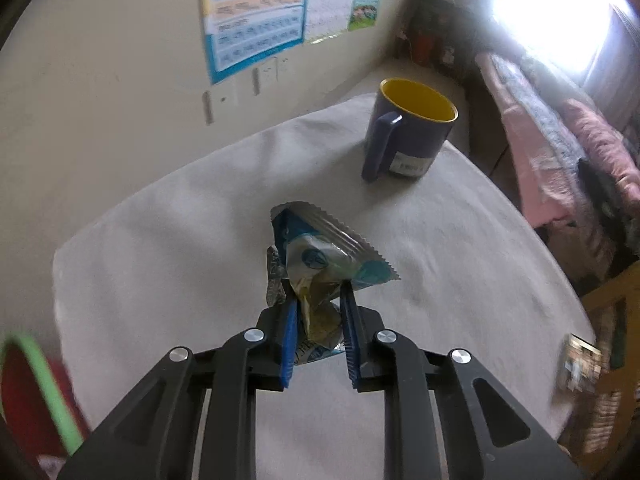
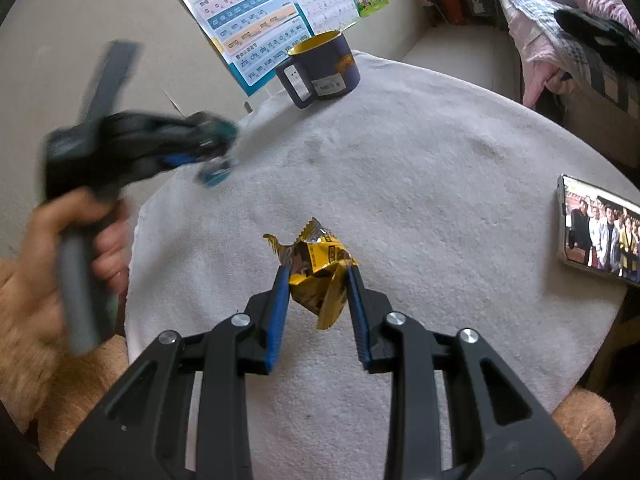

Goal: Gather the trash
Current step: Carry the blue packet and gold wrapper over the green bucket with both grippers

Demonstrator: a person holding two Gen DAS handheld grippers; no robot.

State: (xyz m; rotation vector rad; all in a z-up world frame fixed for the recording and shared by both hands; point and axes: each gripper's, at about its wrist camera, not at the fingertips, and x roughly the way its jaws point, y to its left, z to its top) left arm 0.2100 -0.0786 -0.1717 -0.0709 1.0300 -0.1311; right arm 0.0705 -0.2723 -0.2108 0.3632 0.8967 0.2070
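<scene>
In the left wrist view my left gripper point(image 1: 318, 296) is shut on a crumpled blue and silver snack wrapper point(image 1: 320, 252), which sticks out past the blue pads above the white tablecloth point(image 1: 168, 264). The right wrist view shows my right gripper point(image 2: 318, 272) shut on a crumpled yellow wrapper point(image 2: 320, 276), pinched between both pads just above the cloth. At the left of that view the left gripper point(image 2: 208, 148) is a blur in a person's hand point(image 2: 48, 256), with the blue wrapper point(image 2: 216, 172) at its tip.
A dark blue mug point(image 1: 408, 132) with a yellow inside stands at the far side of the round table point(image 2: 400, 160). A phone point(image 2: 600, 232) lies near the right edge. A red container with a green rim point(image 1: 32, 392) sits low on the left. Posters hang on the wall.
</scene>
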